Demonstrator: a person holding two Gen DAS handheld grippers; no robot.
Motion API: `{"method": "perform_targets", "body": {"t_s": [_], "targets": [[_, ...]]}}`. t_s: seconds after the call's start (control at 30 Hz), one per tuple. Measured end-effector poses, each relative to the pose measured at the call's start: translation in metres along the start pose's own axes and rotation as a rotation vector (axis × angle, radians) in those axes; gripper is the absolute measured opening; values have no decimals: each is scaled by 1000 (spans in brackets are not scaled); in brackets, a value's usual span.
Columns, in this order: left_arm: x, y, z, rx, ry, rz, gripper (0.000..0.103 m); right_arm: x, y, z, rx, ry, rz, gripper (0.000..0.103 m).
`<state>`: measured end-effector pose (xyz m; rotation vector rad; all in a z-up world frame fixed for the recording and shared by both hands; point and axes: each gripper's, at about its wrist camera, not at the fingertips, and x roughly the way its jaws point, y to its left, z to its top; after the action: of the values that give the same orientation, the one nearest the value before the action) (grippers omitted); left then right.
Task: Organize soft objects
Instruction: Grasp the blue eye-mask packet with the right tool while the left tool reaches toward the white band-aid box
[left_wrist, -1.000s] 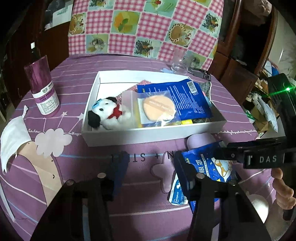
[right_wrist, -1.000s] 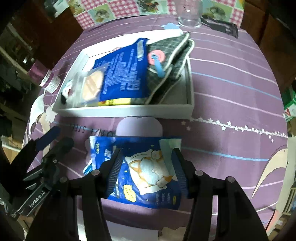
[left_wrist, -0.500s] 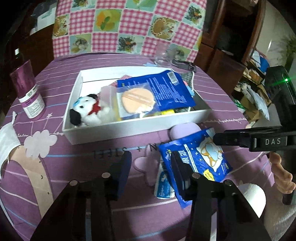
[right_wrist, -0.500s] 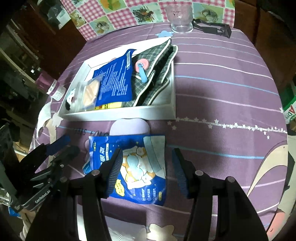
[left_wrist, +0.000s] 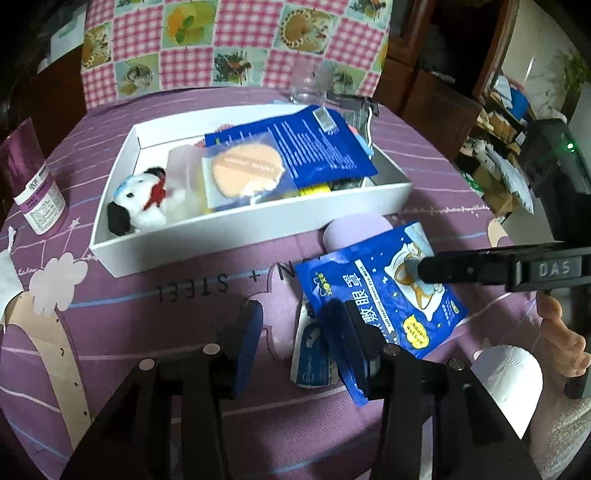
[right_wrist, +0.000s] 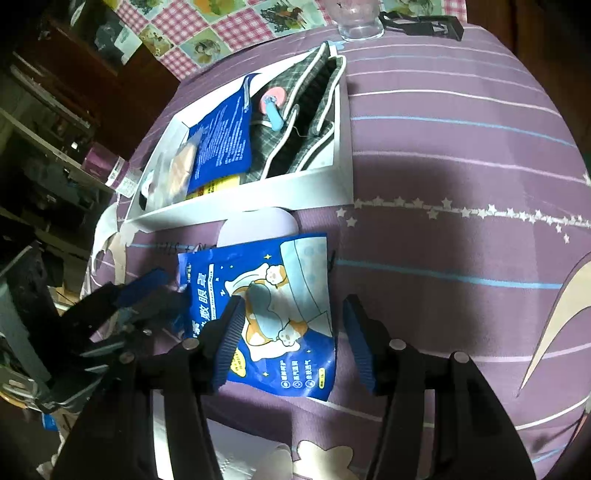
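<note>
A white box (left_wrist: 236, 236) on the purple cloth holds a plush dog (left_wrist: 138, 203), a bagged orange puff (left_wrist: 245, 170), a blue pouch (left_wrist: 314, 147) and a plaid fabric case (right_wrist: 306, 122). A blue eye-mask packet (left_wrist: 384, 291) (right_wrist: 273, 310) lies flat in front of the box, over a lilac pad (right_wrist: 258, 225) and a small white-blue sachet (left_wrist: 312, 350). My left gripper (left_wrist: 295, 343) is open, its right finger at the packet's left edge. My right gripper (right_wrist: 291, 332) is open just above the packet, which lies between its fingers.
A purple bottle (left_wrist: 37, 192) stands left of the box. A glass (left_wrist: 308, 86) and a black clip (right_wrist: 424, 26) sit behind it. A white paper roll (left_wrist: 506, 373) lies at the right front. A white face mask (left_wrist: 7, 280) lies at the left edge.
Both grippers have moved closer to the eye-mask packet. The left gripper shifted right to its edge and the right gripper lowered over it. The packet lies where it was.
</note>
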<state>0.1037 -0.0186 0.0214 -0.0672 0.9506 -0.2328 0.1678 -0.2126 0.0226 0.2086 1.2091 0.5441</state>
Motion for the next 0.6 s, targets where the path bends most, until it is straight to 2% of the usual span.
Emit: {"method": "perform_targets", "body": {"t_s": [0.13, 0.3, 0.6], "targets": [[3, -1, -1, 5, 7, 6, 44, -3, -8, -9, 17, -81, 51, 56], [3, -4, -2, 18, 7, -1, 44, -4, -19, -10, 58, -103, 139, 59], [6, -8, -2, 33, 16, 3, 44, -4, -14, -11, 44, -93, 137, 59]]}}
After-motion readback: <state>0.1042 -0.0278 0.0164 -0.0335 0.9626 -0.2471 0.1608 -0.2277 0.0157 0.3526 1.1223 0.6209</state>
